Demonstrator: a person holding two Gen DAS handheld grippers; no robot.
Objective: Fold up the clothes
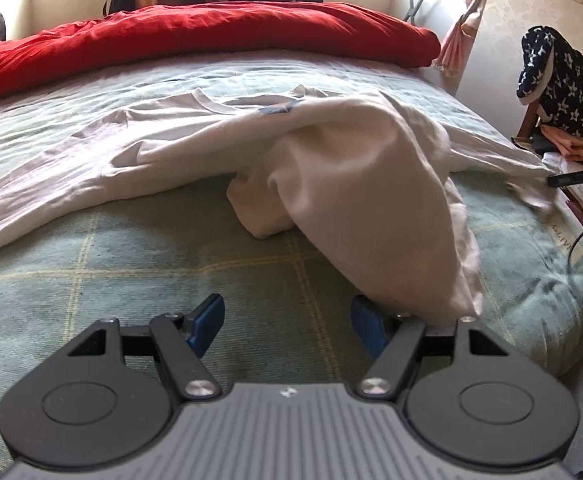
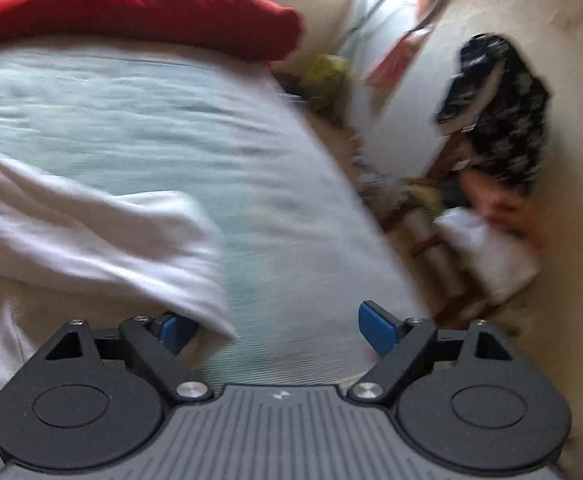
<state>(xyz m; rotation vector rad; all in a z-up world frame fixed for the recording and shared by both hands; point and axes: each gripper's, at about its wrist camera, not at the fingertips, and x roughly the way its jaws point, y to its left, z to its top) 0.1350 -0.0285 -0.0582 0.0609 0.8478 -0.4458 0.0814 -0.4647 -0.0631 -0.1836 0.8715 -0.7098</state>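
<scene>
Both grippers, left gripper and right gripper, are spread wide, holding nothing. White shirt lies rumpled across the bed, one bunched flap draped near the left gripper; folding seems barely begun.

Black-linked left gripper, blue pads, silver screws, ribbed grey body.

Right gripper: jaws spread wide, nothing between them. White garment: crumpled on pale green bedcover, its edge over the left blue pad. Red duvet: far end. Star-patterned cloth: probably draped on a chair; blurred.
</scene>
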